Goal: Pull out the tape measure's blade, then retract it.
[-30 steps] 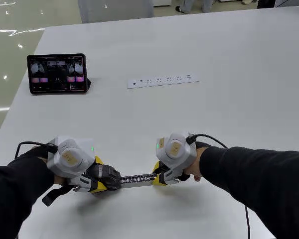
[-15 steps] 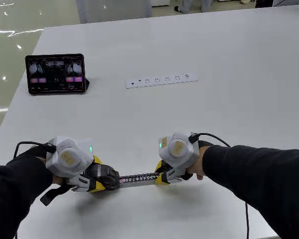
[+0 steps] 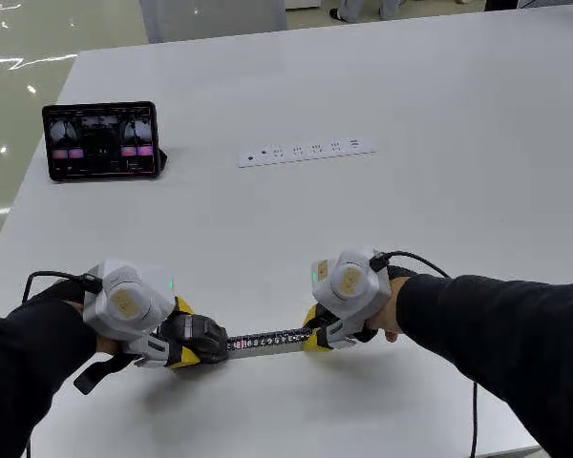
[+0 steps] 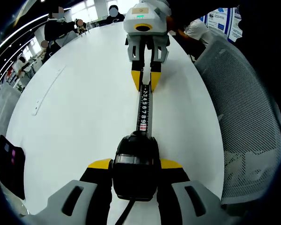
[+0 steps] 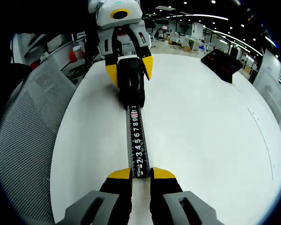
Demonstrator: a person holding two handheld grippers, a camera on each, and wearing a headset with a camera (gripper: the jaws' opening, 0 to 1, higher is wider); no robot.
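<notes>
A black tape measure case (image 3: 198, 338) lies near the table's front edge, clamped in my left gripper (image 3: 180, 342), whose yellow-tipped jaws hug its sides (image 4: 135, 164). Its numbered blade (image 3: 269, 340) runs right along the tabletop to my right gripper (image 3: 315, 339). The right gripper (image 5: 140, 174) is shut on the blade's end, with the scale (image 5: 136, 141) reading to about 12 toward the case (image 5: 131, 79). In the left gripper view the blade (image 4: 143, 108) stretches ahead to the other gripper (image 4: 145, 80).
A tablet (image 3: 101, 141) with a lit screen stands at the table's far left. A white power strip (image 3: 306, 151) lies further back in the middle. A mesh chair (image 5: 23, 140) sits beside the table's near edge. A cable (image 3: 418, 261) trails from the right gripper.
The right gripper has drawn away to the right, and more of the blade lies bare between the two grippers. The left gripper keeps the case in place.
</notes>
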